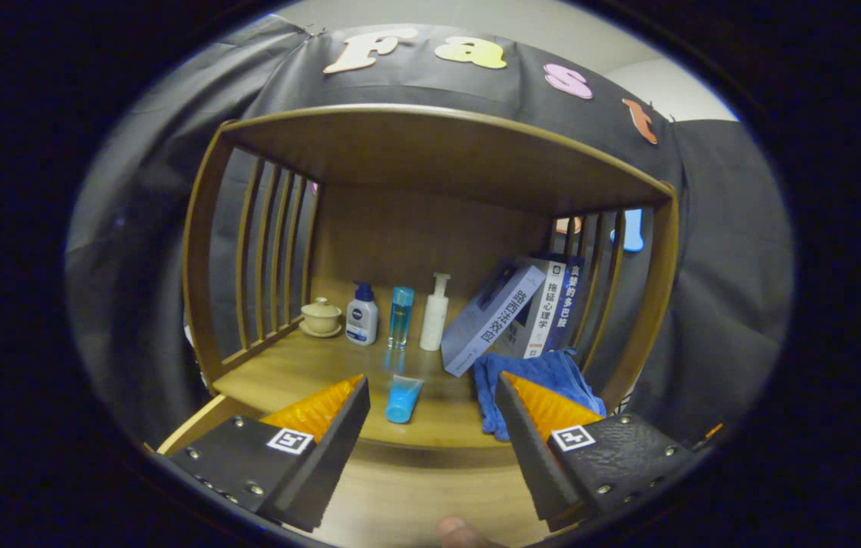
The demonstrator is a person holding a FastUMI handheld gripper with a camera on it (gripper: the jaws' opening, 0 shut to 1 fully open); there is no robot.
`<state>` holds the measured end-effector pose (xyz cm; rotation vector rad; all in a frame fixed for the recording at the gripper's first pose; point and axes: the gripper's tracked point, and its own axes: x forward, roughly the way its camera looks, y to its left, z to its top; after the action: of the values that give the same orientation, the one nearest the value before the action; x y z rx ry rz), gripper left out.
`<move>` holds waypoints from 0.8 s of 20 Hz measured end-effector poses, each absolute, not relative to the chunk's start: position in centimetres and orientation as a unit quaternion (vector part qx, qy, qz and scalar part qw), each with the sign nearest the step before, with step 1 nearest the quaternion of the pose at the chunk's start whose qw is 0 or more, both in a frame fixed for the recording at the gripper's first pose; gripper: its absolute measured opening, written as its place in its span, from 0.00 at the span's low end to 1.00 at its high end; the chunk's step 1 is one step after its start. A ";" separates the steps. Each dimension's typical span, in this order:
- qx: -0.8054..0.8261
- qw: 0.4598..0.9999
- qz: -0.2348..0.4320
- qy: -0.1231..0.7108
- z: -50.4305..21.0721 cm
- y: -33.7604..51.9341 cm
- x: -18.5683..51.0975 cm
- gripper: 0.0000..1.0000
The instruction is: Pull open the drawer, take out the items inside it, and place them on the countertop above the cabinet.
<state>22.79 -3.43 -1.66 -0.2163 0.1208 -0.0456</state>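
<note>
My gripper (pixel 430 388) is open, its fingers wide apart with nothing between them. Just ahead of them a light blue tube (pixel 403 399) lies on the wooden countertop (pixel 301 373). A blue cloth (pixel 537 380) is bunched on the countertop just beyond the right finger. Below the countertop's front edge, between the fingers, lies a wooden surface (pixel 422 495) that may be the drawer; whether it is pulled out I cannot tell.
At the back of the countertop stand a lidded ceramic cup (pixel 321 315), a white bottle with a blue cap (pixel 361 313), a slim blue bottle (pixel 400 317) and a white pump bottle (pixel 435 313). Books (pixel 521 312) lean at the right. Slatted wooden sides and a top shelf (pixel 438 144) enclose the space.
</note>
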 end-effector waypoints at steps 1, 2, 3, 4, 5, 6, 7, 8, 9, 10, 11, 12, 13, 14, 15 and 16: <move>-0.103 0.993 -0.022 0.057 -1.4 -3.5 21.8 0.98; -0.100 0.993 -0.023 0.053 -1.3 -3.6 20.8 0.98; -0.104 0.993 -0.023 0.045 -1.2 -3.7 19.7 0.98; -0.110 0.993 -0.026 0.038 -1.1 -4.0 18.8 0.98; -0.111 0.993 -0.029 0.032 -1.1 -4.1 17.7 0.98; -0.104 0.994 -0.029 0.028 -1.4 -4.1 16.6 0.98; -0.092 0.995 -0.025 0.024 -1.8 -3.7 15.5 0.98; -0.081 0.996 -0.022 0.025 -2.2 -3.6 14.4 0.98; -0.072 0.997 -0.022 0.024 -2.8 -3.6 13.4 0.98; -0.066 0.997 -0.018 0.028 -3.5 -3.5 12.4 0.98; -0.061 0.998 -0.020 0.028 -4.2 -3.6 11.6 0.98; -0.057 0.998 -0.017 0.032 -5.1 -3.4 10.7 0.98; -0.057 0.998 -0.017 0.032 -5.7 -3.5 10.0 0.98; -0.060 0.998 -0.018 0.032 -6.4 -3.5 9.2 0.98; -0.060 0.997 -0.022 0.030 -6.8 -3.7 8.5 0.98; -0.058 0.998 -0.022 0.026 -7.2 -3.5 7.9 0.98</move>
<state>7.87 -3.52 -7.23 -0.1171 0.0528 -0.0435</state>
